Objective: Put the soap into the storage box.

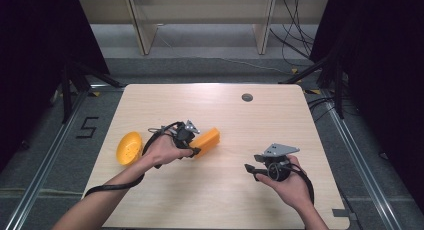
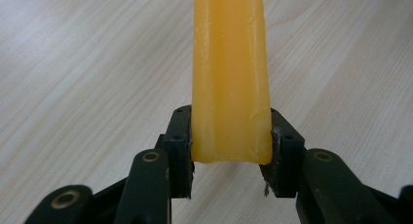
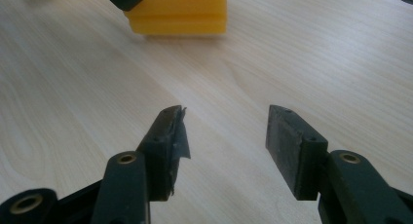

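A light wooden table serves as the landmark. A yellow perforated bowl lies tipped on its side at the table's left edge, its hollow facing the tabletop's middle. A small round grey grommet sits in the tabletop near its far edge, right of centre. On the grey floor left of the table is a black mark like a 5. Beyond the far edge stand pale wooden frame legs, and black cables trail over the floor off the far right corner.

A black numeral 5 is marked on the grey floor, just beyond the table's left edge near its far left corner. Nothing else legible appears on anything.
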`<state>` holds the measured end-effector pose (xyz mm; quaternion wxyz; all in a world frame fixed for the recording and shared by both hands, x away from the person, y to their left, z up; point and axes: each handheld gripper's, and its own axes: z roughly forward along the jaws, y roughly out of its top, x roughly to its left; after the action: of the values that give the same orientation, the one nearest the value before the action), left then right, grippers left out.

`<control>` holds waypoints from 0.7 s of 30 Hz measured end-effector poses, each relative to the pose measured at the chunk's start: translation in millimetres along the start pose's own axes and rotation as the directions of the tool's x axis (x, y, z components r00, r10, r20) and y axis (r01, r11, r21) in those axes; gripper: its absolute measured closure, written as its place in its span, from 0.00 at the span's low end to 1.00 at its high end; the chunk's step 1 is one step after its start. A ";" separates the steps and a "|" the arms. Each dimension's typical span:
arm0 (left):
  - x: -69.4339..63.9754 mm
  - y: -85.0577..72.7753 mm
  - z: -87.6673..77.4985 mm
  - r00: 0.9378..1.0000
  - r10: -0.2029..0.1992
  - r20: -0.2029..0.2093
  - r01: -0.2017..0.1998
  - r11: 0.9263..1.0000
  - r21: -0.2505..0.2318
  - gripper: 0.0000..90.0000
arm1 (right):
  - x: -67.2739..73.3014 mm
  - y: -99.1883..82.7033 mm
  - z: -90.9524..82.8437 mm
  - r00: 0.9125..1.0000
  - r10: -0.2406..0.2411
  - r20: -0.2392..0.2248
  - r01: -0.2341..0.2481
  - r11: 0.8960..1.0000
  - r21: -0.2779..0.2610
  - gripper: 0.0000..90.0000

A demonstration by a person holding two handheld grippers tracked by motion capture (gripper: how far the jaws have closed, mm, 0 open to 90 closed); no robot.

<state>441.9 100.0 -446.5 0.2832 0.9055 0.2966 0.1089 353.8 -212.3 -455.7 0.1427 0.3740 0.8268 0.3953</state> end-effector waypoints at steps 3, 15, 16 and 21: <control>0.5 -1.6 -8.2 1.000 -0.022 -0.009 0.021 1.000 -0.011 0.67 | -1.6 0.0 0.1 1.000 -0.010 0.005 0.010 1.000 -0.011 0.54; -0.4 -16.9 -32.8 0.994 -0.102 -0.029 0.101 0.994 -0.052 0.67 | -0.5 0.7 0.1 1.000 -0.007 0.002 0.007 1.000 -0.008 0.54; 0.2 -18.1 -34.6 0.994 -0.108 -0.029 0.107 0.993 -0.045 0.67 | -0.5 0.7 0.1 1.000 -0.006 0.001 0.006 1.000 -0.008 0.54; 2.7 -22.5 -40.8 0.991 -0.129 -0.035 0.128 0.991 -0.044 0.67 | -0.4 0.7 0.2 1.000 -0.007 0.000 0.007 1.000 -0.007 0.54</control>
<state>418.4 134.8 -426.1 0.3027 0.8763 0.3572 0.1138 354.5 -212.2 -455.2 0.1451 0.3707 0.8266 0.3977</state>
